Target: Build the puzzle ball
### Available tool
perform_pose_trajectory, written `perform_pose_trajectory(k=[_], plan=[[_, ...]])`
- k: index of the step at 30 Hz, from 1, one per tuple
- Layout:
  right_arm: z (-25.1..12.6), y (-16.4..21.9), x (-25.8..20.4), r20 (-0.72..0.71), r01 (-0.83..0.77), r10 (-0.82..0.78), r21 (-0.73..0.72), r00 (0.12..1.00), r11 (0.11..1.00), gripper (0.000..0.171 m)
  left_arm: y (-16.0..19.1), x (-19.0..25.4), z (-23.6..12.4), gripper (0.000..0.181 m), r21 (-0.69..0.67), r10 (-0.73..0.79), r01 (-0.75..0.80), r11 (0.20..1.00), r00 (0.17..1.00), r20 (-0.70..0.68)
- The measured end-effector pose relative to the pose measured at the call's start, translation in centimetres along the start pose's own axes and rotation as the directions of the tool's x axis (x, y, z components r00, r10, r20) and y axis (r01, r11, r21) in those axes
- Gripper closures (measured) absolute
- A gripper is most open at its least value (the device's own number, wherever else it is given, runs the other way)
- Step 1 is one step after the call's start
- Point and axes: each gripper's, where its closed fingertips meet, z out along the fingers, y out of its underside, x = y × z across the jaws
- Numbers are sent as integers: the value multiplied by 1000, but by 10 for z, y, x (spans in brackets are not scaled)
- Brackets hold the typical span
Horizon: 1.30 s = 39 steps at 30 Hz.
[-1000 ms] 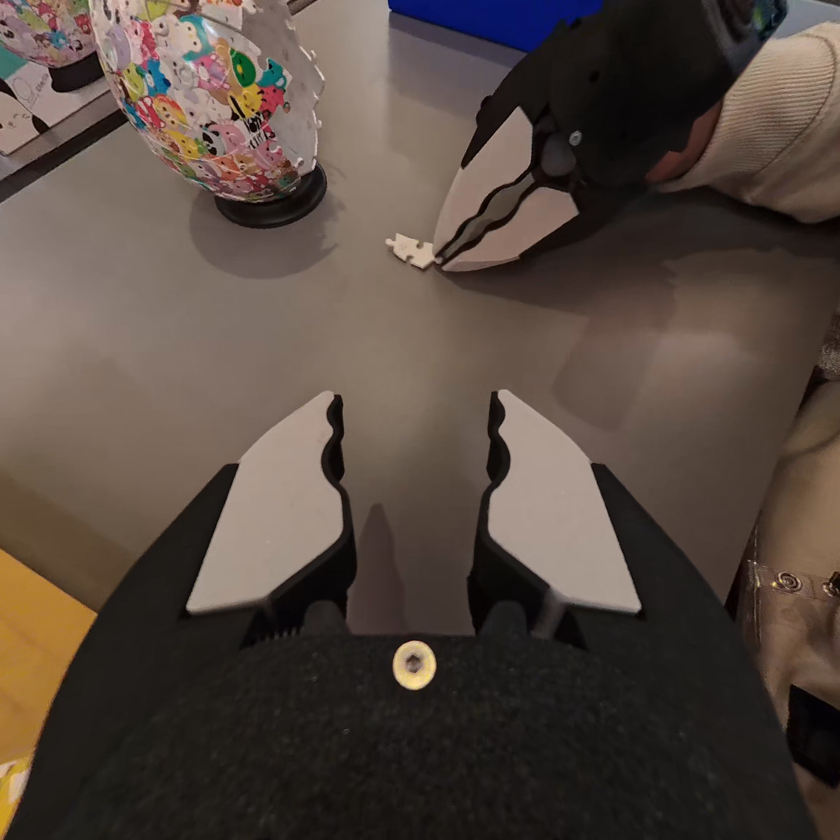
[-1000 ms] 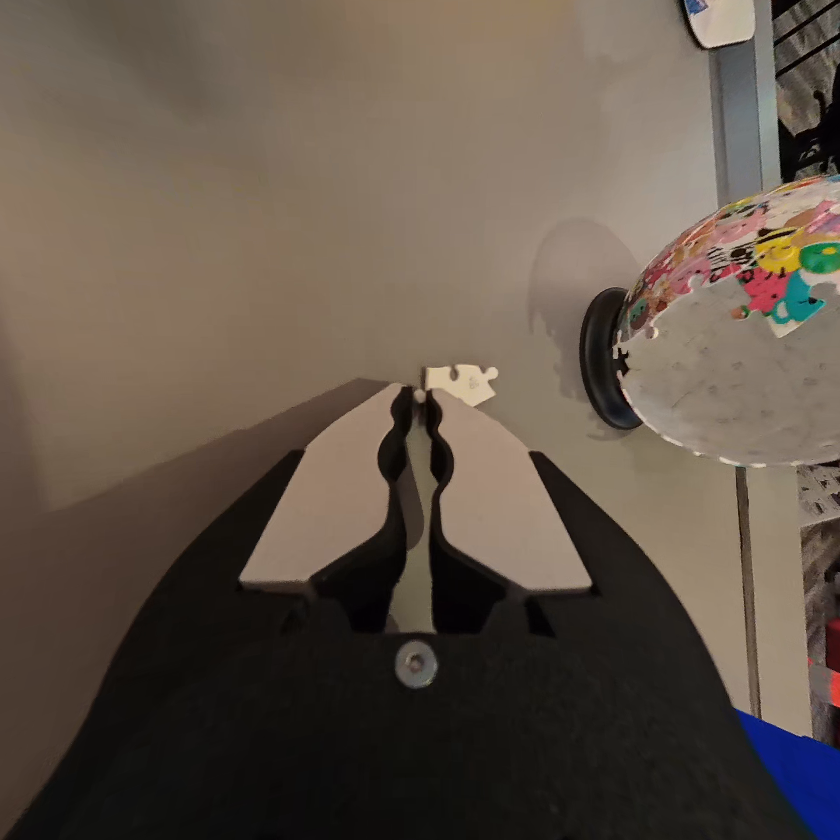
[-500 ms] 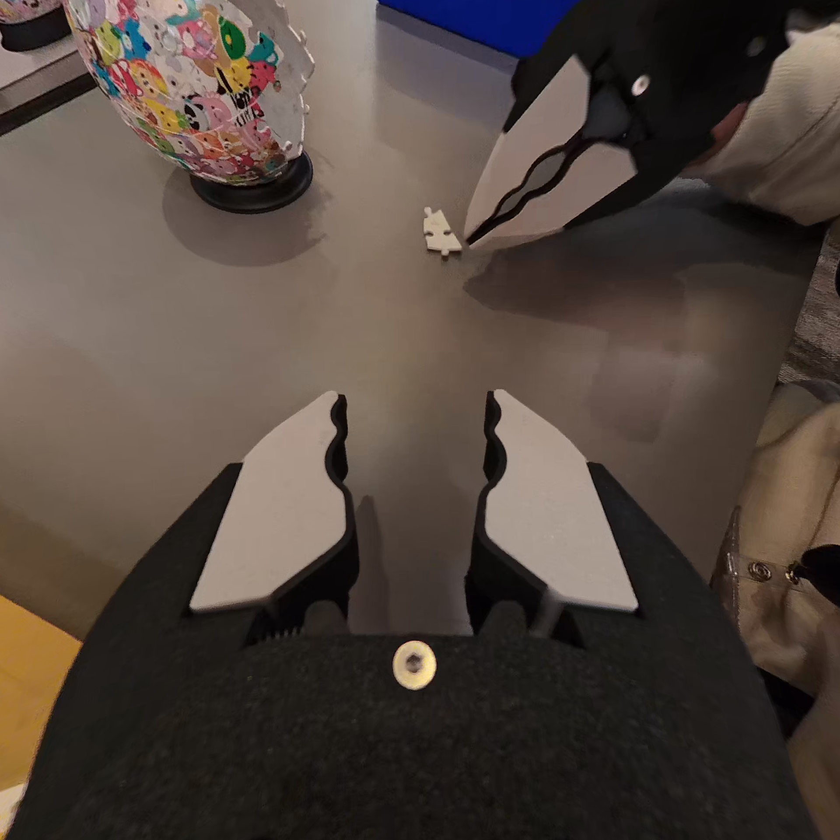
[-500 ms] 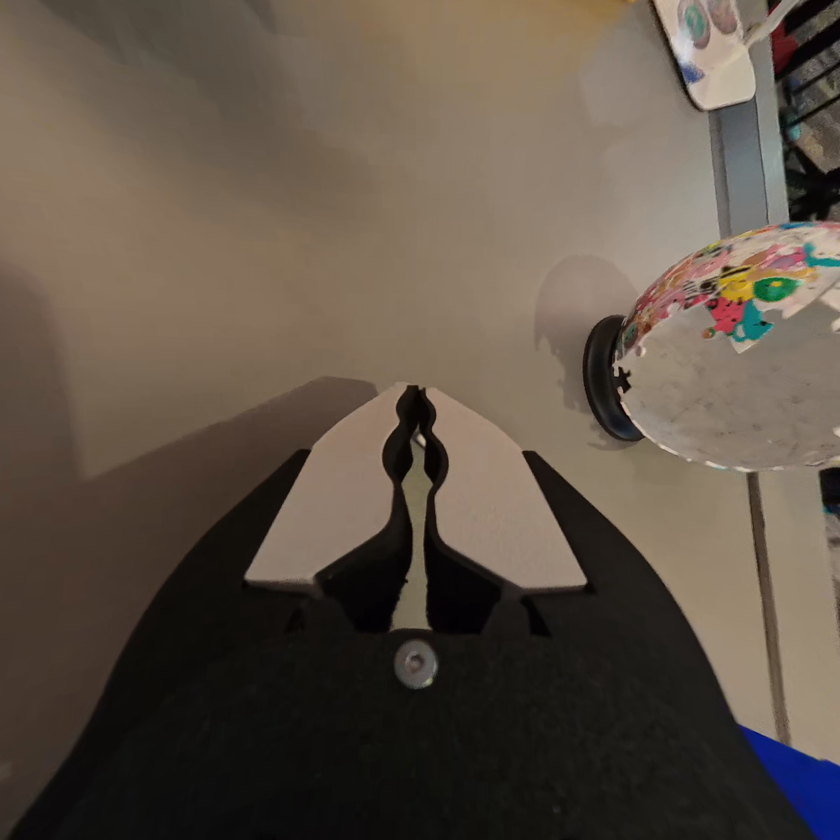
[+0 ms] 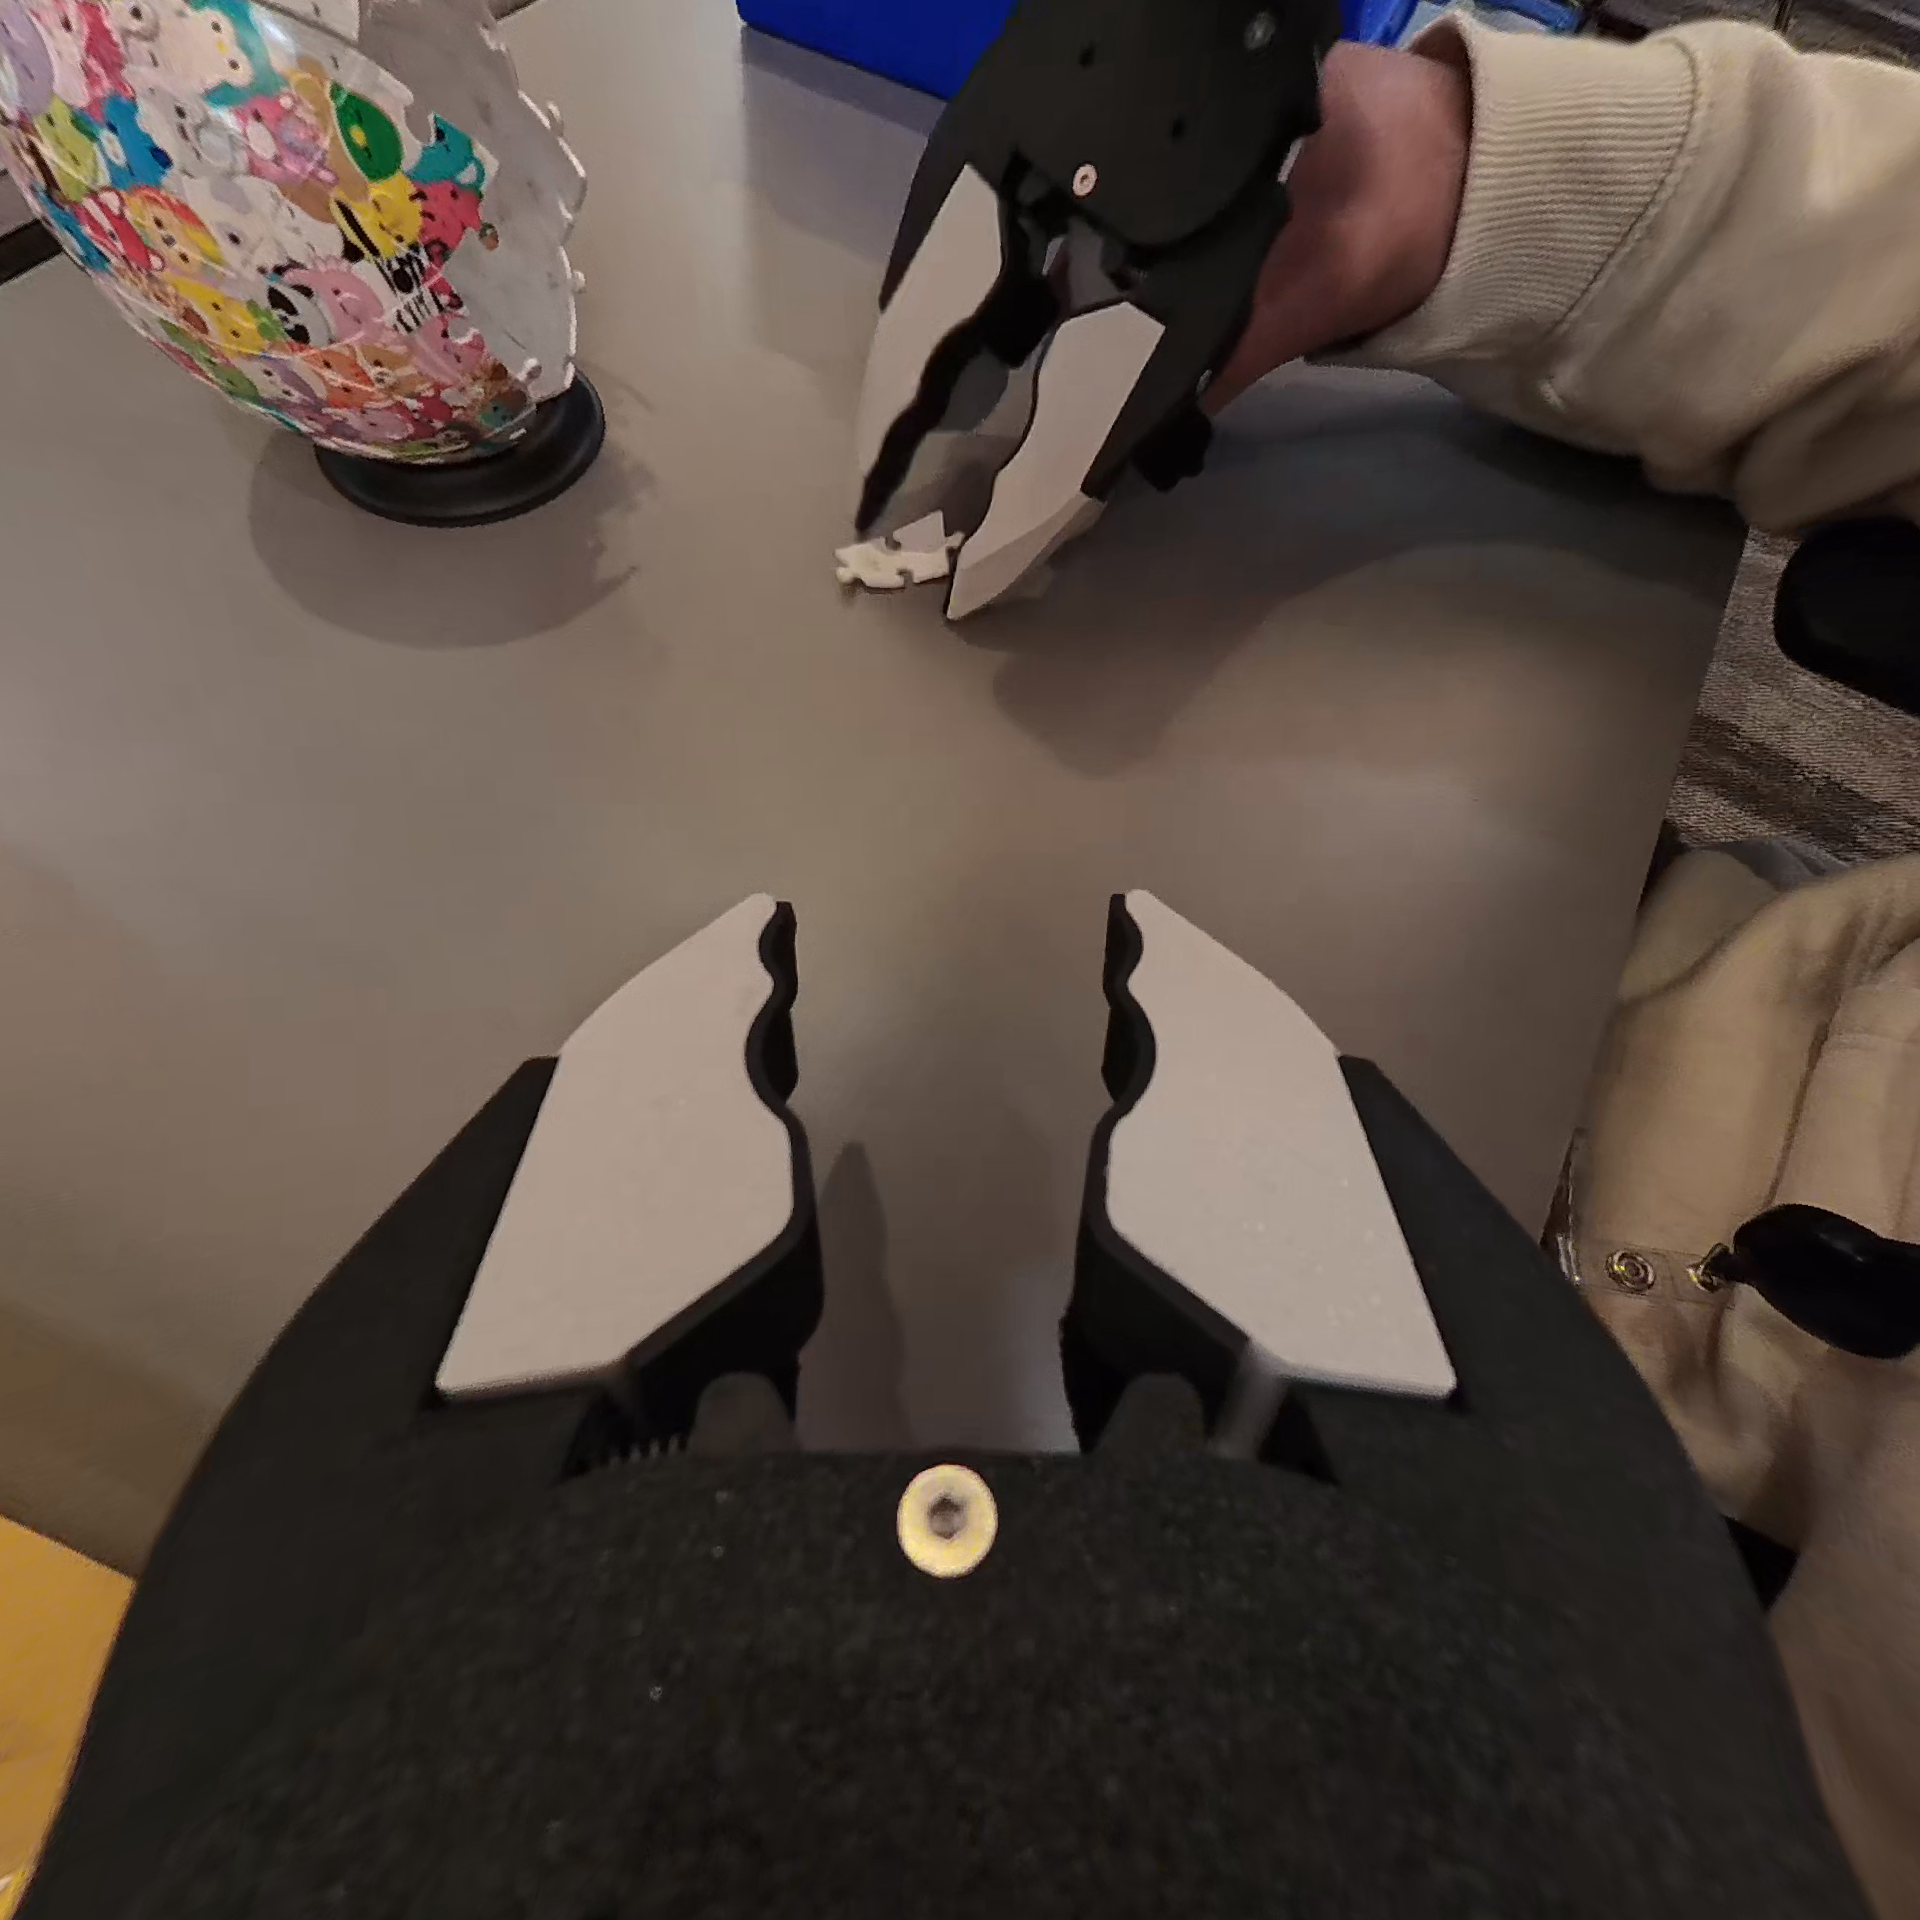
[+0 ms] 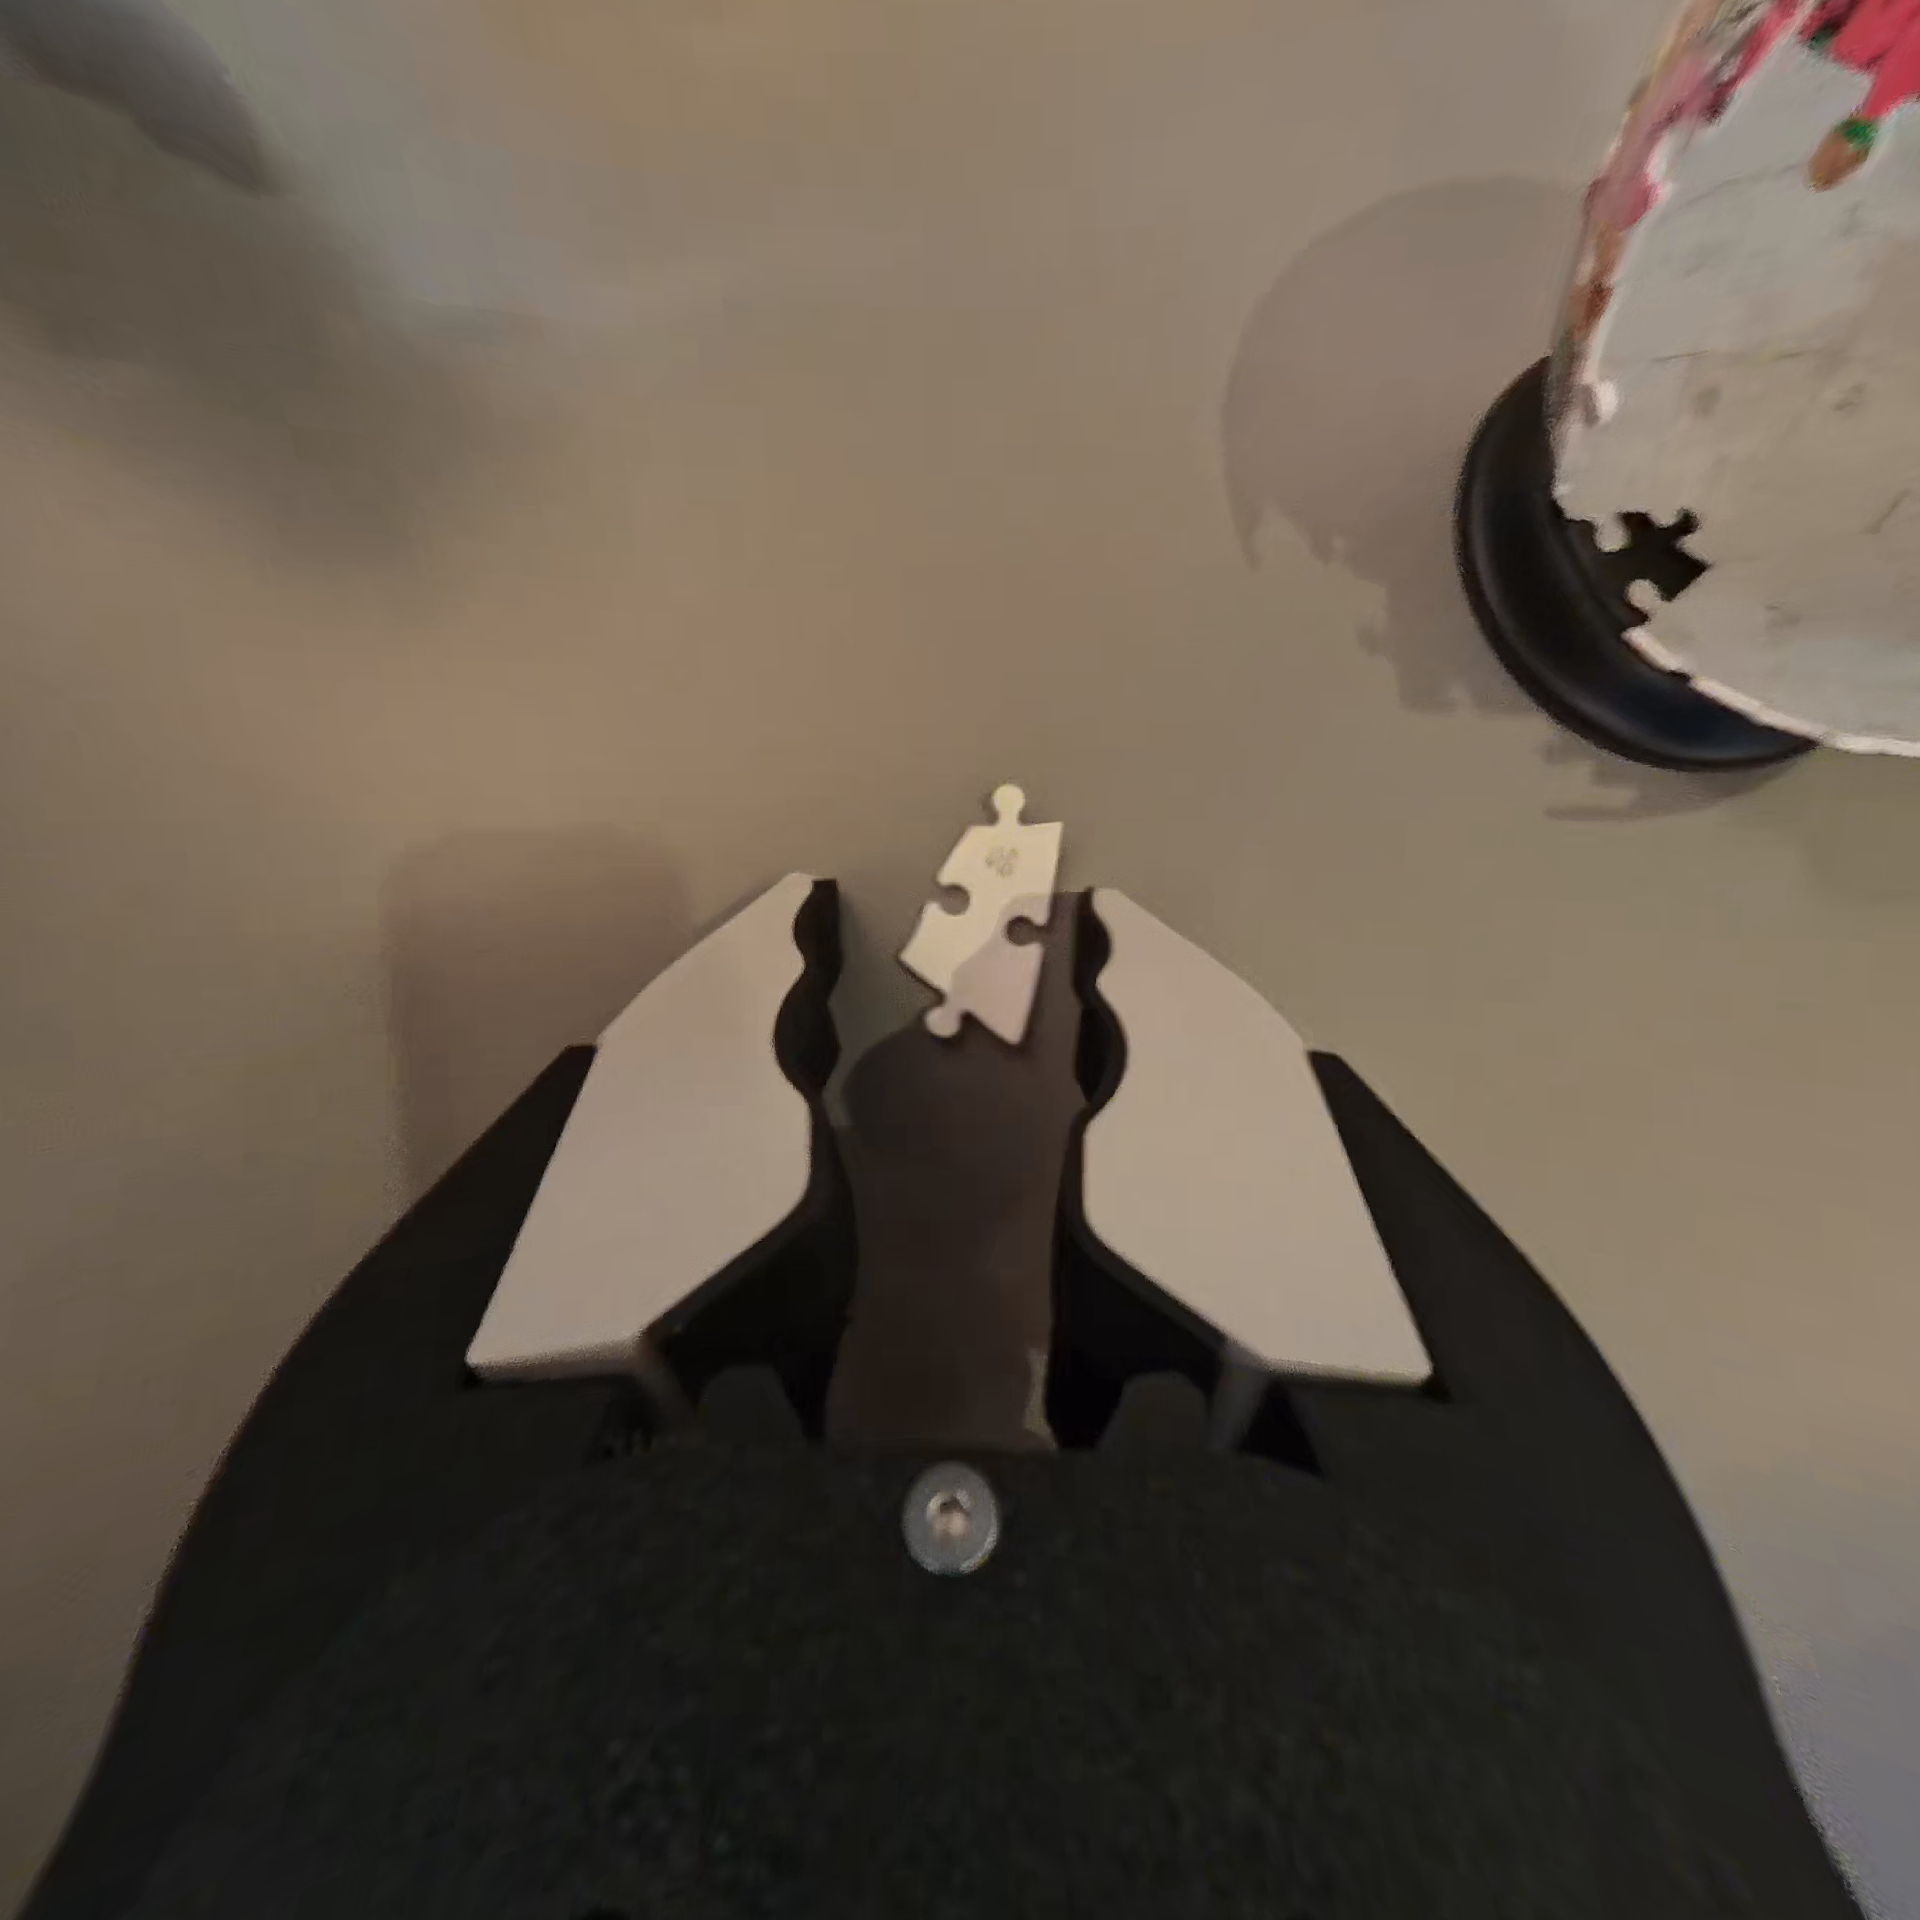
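Observation:
A partly built puzzle ball (image 5: 260, 218) with a colourful cartoon print stands on a black ring stand (image 5: 468, 468) at the far left of the grey table (image 5: 935, 779). In the right wrist view its white inner side (image 6: 1745, 416) shows at the upper right, with a piece-shaped gap low on it. A loose white puzzle piece (image 6: 987, 925) lies flat on the table between the tips of my open right gripper (image 6: 961, 904). It also shows in the left wrist view (image 5: 896, 561), under the right gripper (image 5: 914, 561). My left gripper (image 5: 945, 914) is open and empty, near the table's front.
A person's hand and cream sleeve (image 5: 1610, 239) hold the right gripper from the right. A blue box (image 5: 862, 42) stands at the table's far edge. A yellow surface (image 5: 42, 1683) shows at the lower left. The table's right edge runs past cream clothing (image 5: 1766, 1091). Spacing between my two grippers at the tips: around 15 cm. About 15 cm separates my right fingertips from the partly built puzzle ball (image 5: 260, 218).
My right gripper has opened from shut and now straddles the loose piece, which has turned on the table. Both views have drawn closer to the ball. My left gripper stays open.

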Motion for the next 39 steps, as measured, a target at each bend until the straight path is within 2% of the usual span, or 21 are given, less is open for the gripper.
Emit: perform_pose_trajectory(k=[2,8,9,12,13,16,19,20,21,22,25,26,29,30,33,39], plan=[[0,0,0,4,-10,10,7,1000,1000,150,0,0,-1,126,2,-4,4,1000,1000,0],[-3,-3,-4,-72,-7,8,10,997,1000,152,-2,4,8,130,8,-32,32,999,999,-21],[-6,-9,-11,-68,3,-1,30,998,1000,171,-3,6,12,131,6,-53,53,999,998,-34],[-22,-51,-48,-72,66,-56,148,996,987,171,-12,13,23,131,30,-163,168,985,979,-126],[-25,-59,-55,-135,125,-106,146,985,981,171,-15,14,26,131,37,-203,211,977,966,-162],[-24,-51,-48,-288,212,-205,-7,935,977,171,-6,8,36,134,2,-287,293,956,936,-202],[-34,-36,-48,-200,188,-174,50,964,981,171,5,8,32,140,-15,-297,301,954,932,-210],[-36,-30,-36,-209,186,-167,72,964,980,170,6,9,30,142,-8,-287,292,956,936,-202],[-35,-23,-21,-214,165,-143,91,966,982,152,5,12,27,143,-3,-271,276,961,941,-200],[-30,-16,-12,-161,112,-96,98,982,989,123,4,15,25,145,0,-248,253,967,948,-201],[-14,-5,-14,117,-29,26,24,993,999,120,3,20,22,147,-4,-189,191,982,966,-177],[-11,-5,-17,154,-46,46,-1,987,999,116,2,21,21,147,-2,-183,186,983,967,-176],[3,-7,-18,90,-15,17,-19,996,1000,101,0,25,17,147,9,-190,195,981,965,-181],[7,-7,-14,42,-1,2,-24,999,1000,105,1,25,17,147,7,-190,194,981,965,-179],[9,-9,-16,34,7,-7,3,999,1000,124,5,23,19,147,-5,-194,196,981,965,-175],[5,-9,-21,-92,-22,25,38,995,999,125,9,21,24,149,-13,-201,201,979,966,-163]])
